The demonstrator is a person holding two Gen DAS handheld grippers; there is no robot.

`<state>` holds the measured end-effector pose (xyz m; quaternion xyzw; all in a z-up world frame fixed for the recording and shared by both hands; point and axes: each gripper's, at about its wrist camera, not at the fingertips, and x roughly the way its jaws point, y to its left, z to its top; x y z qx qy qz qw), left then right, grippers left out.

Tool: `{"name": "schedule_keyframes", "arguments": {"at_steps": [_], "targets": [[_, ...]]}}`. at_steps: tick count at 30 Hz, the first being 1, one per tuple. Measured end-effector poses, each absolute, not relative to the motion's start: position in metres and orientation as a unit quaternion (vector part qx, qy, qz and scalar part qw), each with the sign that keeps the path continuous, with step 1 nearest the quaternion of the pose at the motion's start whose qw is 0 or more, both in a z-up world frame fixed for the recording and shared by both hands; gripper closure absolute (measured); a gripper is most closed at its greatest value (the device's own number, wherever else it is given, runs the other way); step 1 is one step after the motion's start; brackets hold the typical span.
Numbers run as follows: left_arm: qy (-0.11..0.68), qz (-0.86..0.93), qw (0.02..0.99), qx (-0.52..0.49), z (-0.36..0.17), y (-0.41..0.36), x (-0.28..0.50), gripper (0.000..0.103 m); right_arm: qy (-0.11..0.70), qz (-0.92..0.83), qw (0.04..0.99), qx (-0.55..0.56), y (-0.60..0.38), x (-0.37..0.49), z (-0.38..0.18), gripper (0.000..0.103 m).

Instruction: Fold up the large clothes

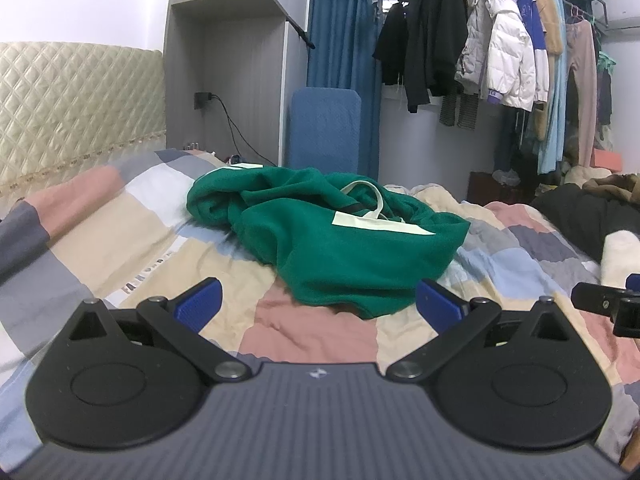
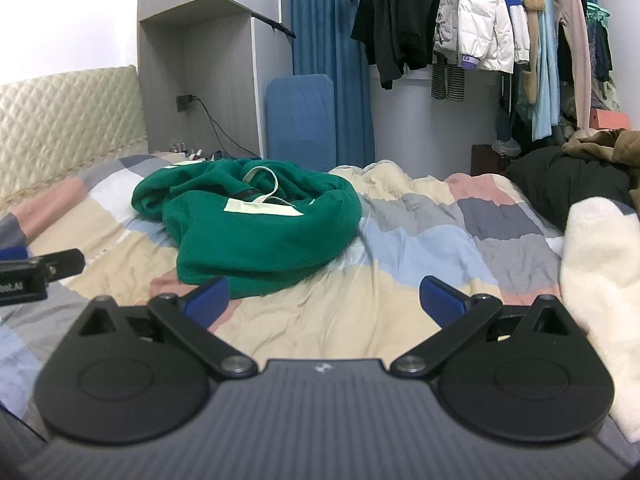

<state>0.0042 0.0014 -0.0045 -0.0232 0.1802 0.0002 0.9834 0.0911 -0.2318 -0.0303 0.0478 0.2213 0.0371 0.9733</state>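
A green garment (image 1: 328, 236) with pale trim and a pale collar loop lies crumpled in a heap on the checked bedspread (image 1: 120, 232). It also shows in the right wrist view (image 2: 252, 232), left of centre. My left gripper (image 1: 319, 300) is open and empty, just short of the garment's near edge. My right gripper (image 2: 324, 298) is open and empty over bare bedspread (image 2: 420, 240), to the right of the garment's near edge. The right gripper's tip shows at the right edge of the left wrist view (image 1: 608, 304).
A white fluffy garment (image 2: 600, 288) and a black garment (image 2: 568, 184) lie on the bed's right side. A quilted headboard (image 1: 72, 108) is at the left. A blue panel (image 1: 324, 128) and a rack of hanging clothes (image 1: 500, 48) stand behind the bed.
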Motion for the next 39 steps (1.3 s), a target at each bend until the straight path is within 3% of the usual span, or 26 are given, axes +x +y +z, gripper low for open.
{"name": "schedule_keyframes", "arguments": {"at_steps": [32,39], "targets": [[0.171,-0.008,0.985,-0.014,-0.0099,-0.0022,0.0049,0.000,0.233,0.037,0.970,0.052,-0.2300,0.0931,-0.0317,0.000],[0.223,-0.008,0.975,-0.005,-0.0106,0.0039,0.0128,0.000,0.237,0.042,0.969,0.058,-0.2287,0.0937,-0.0321,0.000]]}}
